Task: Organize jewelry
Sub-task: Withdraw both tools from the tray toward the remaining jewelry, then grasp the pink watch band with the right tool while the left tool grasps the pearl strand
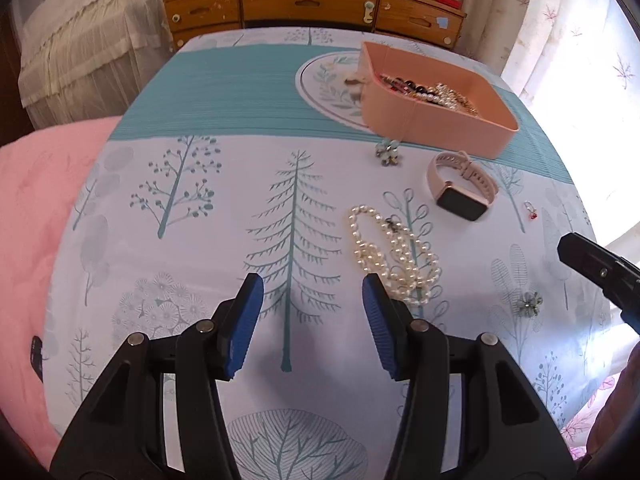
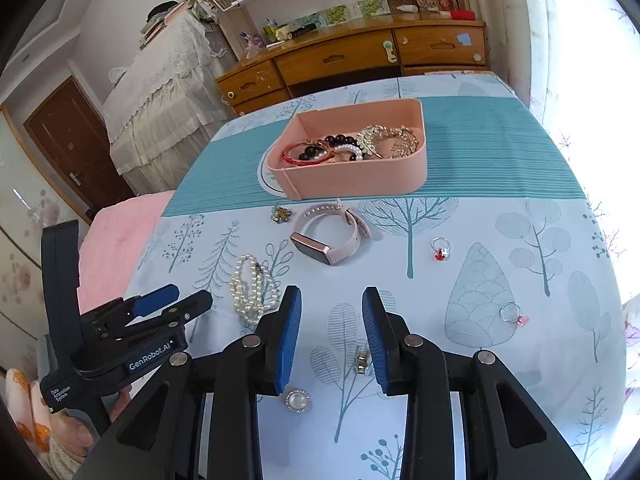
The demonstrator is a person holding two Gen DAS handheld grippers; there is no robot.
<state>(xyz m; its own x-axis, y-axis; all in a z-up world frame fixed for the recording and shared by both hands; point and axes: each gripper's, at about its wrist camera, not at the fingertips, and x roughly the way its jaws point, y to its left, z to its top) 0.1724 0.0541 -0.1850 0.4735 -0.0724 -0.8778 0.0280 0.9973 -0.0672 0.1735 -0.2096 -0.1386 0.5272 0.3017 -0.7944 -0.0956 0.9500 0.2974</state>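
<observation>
Left tongs (image 1: pixel 313 304), apart and empty, sit nearest the pearl necklace (image 1: pixel 394 258), whose length runs away toward the pink tray (image 1: pixel 436 120); right tongs (image 2: pixel 331 316) also apart, empty.

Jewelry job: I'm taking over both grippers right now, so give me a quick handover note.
Left gripper: open, empty, beside the pearl necklace.
Right gripper: open, empty, over a small gold piece.
Done: bracelets and chains lie in the pink tray.
Left on the cloth: necklace, watch, two flower brooches, two red-stone rings, round pearl brooch, gold piece.
</observation>
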